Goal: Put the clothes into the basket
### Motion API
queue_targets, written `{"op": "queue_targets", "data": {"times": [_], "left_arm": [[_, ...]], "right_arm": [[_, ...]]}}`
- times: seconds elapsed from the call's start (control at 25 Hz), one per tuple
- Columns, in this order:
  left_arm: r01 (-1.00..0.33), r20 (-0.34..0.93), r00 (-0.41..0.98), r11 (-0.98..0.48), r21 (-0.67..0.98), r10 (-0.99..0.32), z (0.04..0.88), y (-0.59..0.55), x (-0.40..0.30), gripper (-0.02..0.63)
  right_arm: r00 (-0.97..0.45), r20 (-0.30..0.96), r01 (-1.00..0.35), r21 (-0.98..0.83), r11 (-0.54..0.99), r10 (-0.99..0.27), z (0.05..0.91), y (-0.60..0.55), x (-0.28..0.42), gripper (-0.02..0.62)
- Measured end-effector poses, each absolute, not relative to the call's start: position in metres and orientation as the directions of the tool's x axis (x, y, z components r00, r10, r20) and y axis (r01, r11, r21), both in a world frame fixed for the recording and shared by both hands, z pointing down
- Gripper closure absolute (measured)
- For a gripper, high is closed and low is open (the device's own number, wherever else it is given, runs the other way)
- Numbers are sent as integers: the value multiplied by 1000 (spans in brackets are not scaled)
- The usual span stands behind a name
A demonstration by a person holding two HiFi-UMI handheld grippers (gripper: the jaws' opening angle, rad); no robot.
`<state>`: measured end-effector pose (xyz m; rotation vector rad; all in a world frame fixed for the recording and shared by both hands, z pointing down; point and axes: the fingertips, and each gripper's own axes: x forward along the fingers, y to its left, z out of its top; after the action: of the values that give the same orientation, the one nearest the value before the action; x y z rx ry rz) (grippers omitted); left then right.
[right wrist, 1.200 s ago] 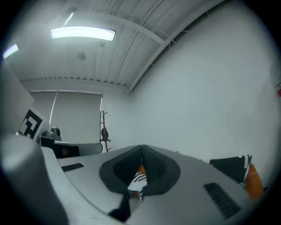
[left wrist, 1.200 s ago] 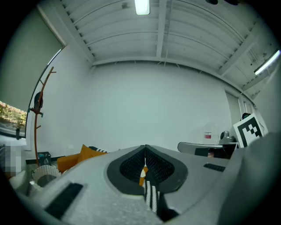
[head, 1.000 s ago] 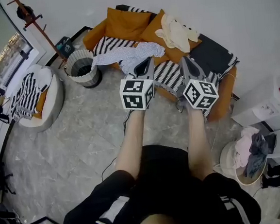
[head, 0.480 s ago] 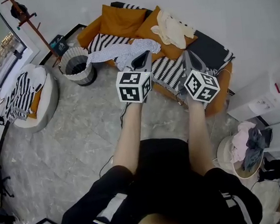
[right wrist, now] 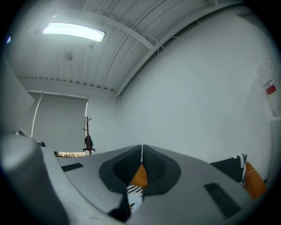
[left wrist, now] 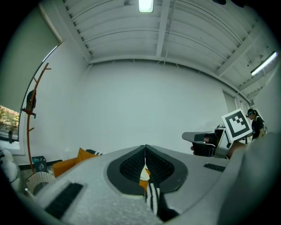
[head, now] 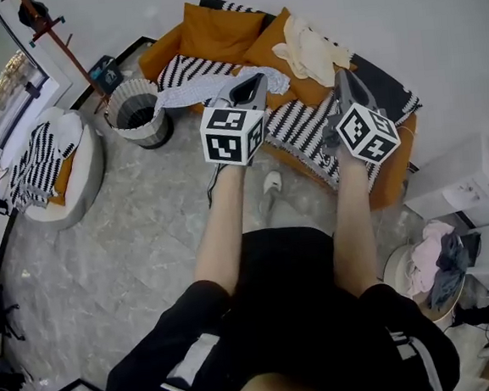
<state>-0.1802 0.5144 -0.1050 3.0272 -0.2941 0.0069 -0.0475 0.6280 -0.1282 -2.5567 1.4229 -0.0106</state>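
A grey-white garment (head: pixel 209 86) lies spread over the orange sofa (head: pixel 213 33), on its striped blanket. A cream garment (head: pixel 311 47) is draped on the orange back cushion further right. The round woven basket (head: pixel 138 116) stands on the floor at the sofa's left end. My left gripper (head: pixel 257 82) is held out level above the sofa's front edge, near the grey-white garment, shut with nothing in it (left wrist: pixel 145 151). My right gripper (head: pixel 342 80) hangs over the striped blanket to the right, also shut with nothing between its jaws (right wrist: pixel 141 151).
A round chair (head: pixel 64 172) with a striped cloth sits at the left, and a coat rack (head: pixel 53 32) stands behind the basket. A white shoe (head: pixel 271 182) lies on the floor by the sofa. At the lower right stands a second basket (head: pixel 428 270) full of clothes, beside a white cabinet (head: pixel 471 181).
Both grippers have moved forward toward the sofa, the right one also drifting right. Their jaws have stayed shut. A white shoe has come into sight on the floor.
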Motion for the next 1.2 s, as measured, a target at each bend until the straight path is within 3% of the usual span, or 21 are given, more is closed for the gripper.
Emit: {"op": "queue_targets", "data": {"times": [0.36, 0.8, 1.2], "left_arm": [[-156, 53, 987, -979, 128, -150, -82, 427, -63, 597], [-93, 89, 993, -975, 199, -77, -76, 309, 153, 597], [-123, 127, 987, -976, 181, -101, -70, 205, 237, 597]], "right_arm": [[626, -47, -753, -294, -588, -778, -78, 584, 105, 583], [591, 4, -774, -279, -569, -806, -78, 434, 291, 583], [542, 72, -788, -304, -536, -837, -44, 320, 362, 583]]}}
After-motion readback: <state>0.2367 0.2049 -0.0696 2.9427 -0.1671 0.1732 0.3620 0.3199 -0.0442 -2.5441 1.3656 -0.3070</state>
